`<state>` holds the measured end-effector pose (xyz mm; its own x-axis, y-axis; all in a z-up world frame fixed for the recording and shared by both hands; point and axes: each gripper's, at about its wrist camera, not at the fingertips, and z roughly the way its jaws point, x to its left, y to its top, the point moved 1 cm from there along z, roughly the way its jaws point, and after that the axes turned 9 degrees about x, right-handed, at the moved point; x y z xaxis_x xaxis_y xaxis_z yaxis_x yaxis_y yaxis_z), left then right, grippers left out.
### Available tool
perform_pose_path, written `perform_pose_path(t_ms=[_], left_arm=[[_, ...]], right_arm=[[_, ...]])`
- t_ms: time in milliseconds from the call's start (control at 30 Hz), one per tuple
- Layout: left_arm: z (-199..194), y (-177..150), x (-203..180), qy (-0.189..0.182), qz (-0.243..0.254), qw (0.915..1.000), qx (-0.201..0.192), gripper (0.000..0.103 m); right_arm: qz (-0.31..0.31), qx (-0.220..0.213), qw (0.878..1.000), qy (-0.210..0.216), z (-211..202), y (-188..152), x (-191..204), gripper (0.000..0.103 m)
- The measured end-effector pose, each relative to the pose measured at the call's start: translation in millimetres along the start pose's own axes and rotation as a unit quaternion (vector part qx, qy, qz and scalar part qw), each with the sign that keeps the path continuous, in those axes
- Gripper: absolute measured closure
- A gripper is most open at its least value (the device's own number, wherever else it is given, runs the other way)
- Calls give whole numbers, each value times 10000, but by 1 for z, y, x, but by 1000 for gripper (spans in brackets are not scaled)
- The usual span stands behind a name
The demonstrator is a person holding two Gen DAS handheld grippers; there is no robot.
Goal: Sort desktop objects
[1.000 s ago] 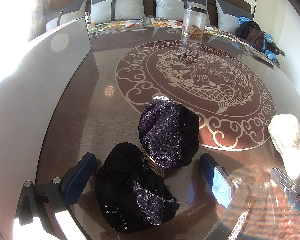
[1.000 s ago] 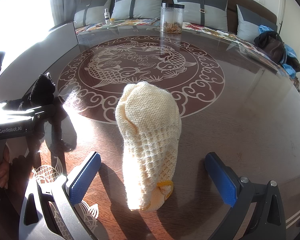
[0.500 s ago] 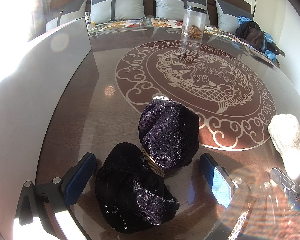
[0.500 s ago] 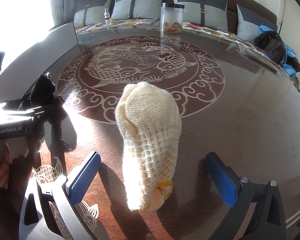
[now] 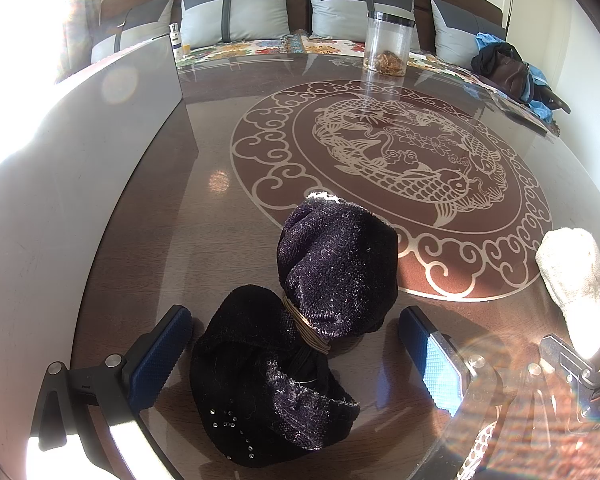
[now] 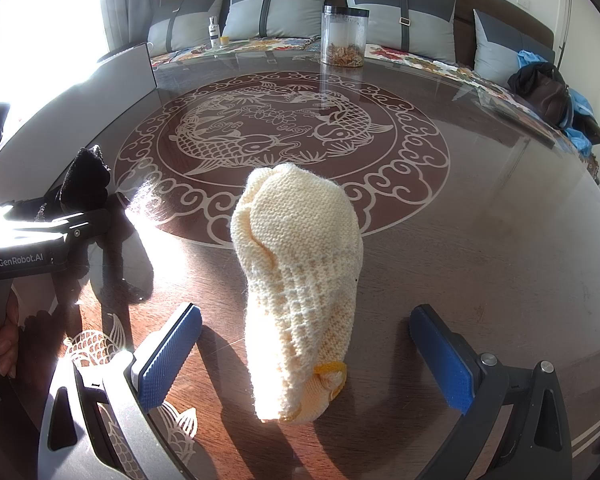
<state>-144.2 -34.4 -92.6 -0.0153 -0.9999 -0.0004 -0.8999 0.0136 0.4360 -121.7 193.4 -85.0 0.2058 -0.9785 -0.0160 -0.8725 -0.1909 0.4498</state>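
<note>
Now, left hand-held gripper (image 5: 292,354): wide, straddling black bundle (image 5: 300,328); close at its banded waist.
Right hand-held gripper (image 6: 306,354): wide around cream knit (image 6: 300,280); pinch mid-body.

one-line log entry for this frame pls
left claw: open, straddling black sparkly knit bundle tied with tan band | right claw: open, straddling cream knitted bundle | both bundles resting on glass-topped table

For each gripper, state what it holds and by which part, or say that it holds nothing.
Neither holds anything. The left gripper stands open around the dark knit bundle; the right gripper stands open around the cream knit bundle.
</note>
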Motion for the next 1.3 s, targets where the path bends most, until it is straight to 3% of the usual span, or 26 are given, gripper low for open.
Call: perform_pose_path(t_ms=[700,733,767,800,833,867,900,1067,1167,1300], left_arm=[[0,1,0,-2,32,10000,59,0],[-1,2,-1,-15,76,9999,94,5],[-5,2,-2,-41,144,9999,18,15],[-9,1,-4,-86,218,9997,-49,43],[-12,1,-6,-137,275,9995,-11,58],[-15,1,-6,-276,287,9992,40,65],[-19,1,-6,-484,258,9985,78,71],[-68,0,0,-920,71,9954,-261,71],[-113,9,24,-1220,-191,9907,-564,71],[-162,20,85,-1090,-511,9887,-888,71]], right_arm=[[0,2,10000,1,0,0,0,0],[-11,3,10000,1,0,0,0,0],[-25,11,10000,20,0,0,0,0],[-55,-5,10000,29,-1,1,0,10],[-107,-63,9999,59,-5,3,-1,24],[-167,-45,9998,86,-8,7,0,64],[-181,24,9997,147,-10,12,-1,69],[1,-306,9989,359,-47,21,1,69],[10,-437,9978,502,-73,35,18,69],[-323,-747,9929,871,-109,73,73,69]])
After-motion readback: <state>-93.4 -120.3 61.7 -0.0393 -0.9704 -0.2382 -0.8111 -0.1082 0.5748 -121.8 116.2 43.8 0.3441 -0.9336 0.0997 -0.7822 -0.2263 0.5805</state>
